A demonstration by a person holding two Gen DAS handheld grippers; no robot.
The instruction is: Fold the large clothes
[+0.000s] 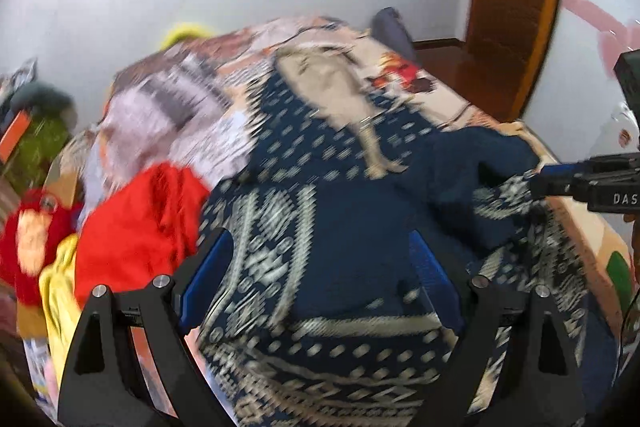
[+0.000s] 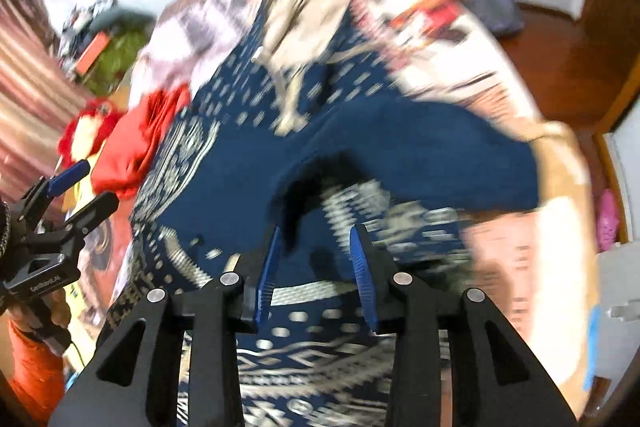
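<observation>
A large navy garment with a cream pattern (image 1: 320, 227) lies spread on the bed, one side turned over to show plain navy (image 1: 472, 163). It also fills the right wrist view (image 2: 360, 155). My left gripper (image 1: 320, 251) hangs open just above the cloth, holding nothing. My right gripper (image 2: 316, 247) is open above the garment's folded edge, also empty. The right gripper shows at the right edge of the left wrist view (image 1: 536, 183). The left gripper shows at the left of the right wrist view (image 2: 96, 183). Both views are motion-blurred.
A beige garment (image 1: 332, 87) lies on the far part of the navy cloth. Red clothing (image 1: 136, 227) and yellow cloth (image 1: 60, 291) are piled at the left. A printed bedsheet (image 1: 400, 67) covers the bed. A wooden door (image 1: 516, 7) stands behind.
</observation>
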